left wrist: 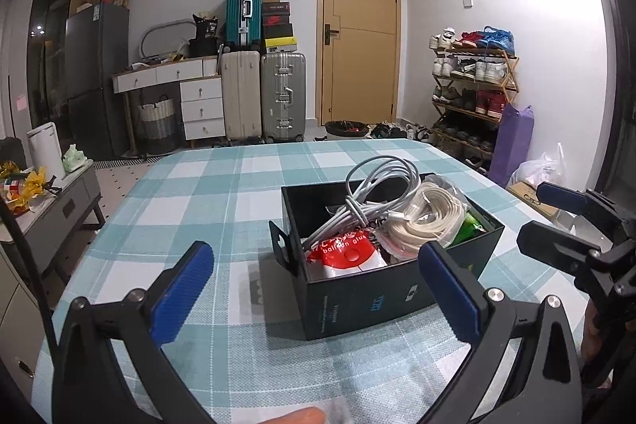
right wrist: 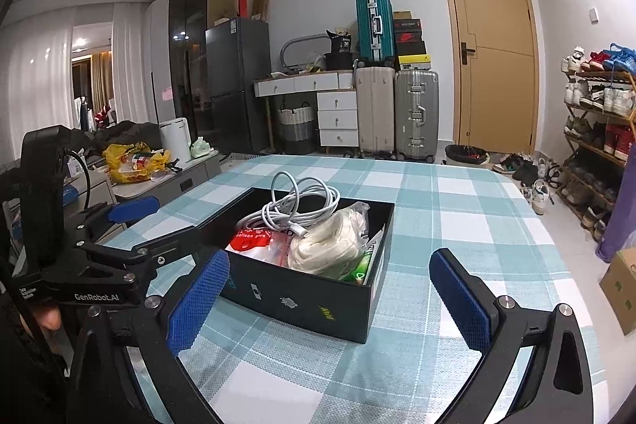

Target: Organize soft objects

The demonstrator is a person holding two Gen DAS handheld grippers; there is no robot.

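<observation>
- Nearest the cam: left gripper (left wrist: 316, 295), blue ribbed pads spread wide, nothing gripped; right gripper (right wrist: 328, 299) likewise released, empty.
- Black rectangular cardboard box (right wrist: 318, 299) is seen just beyond both, on the teal-and-white checked tablecloth (right wrist: 457, 209).
- Packed inside: coiled white charging cable (right wrist: 302, 201), bagged cream cord bundle (right wrist: 330, 245), red-and-white glue packet (right wrist: 248, 239).
- Task judged approx. done; no soft item is seen left on the cloth.
- Risk: cable coil is heaped above the rim, so it could be snagged by a pad & dragged out; box could be nudged along the cloth.
</observation>
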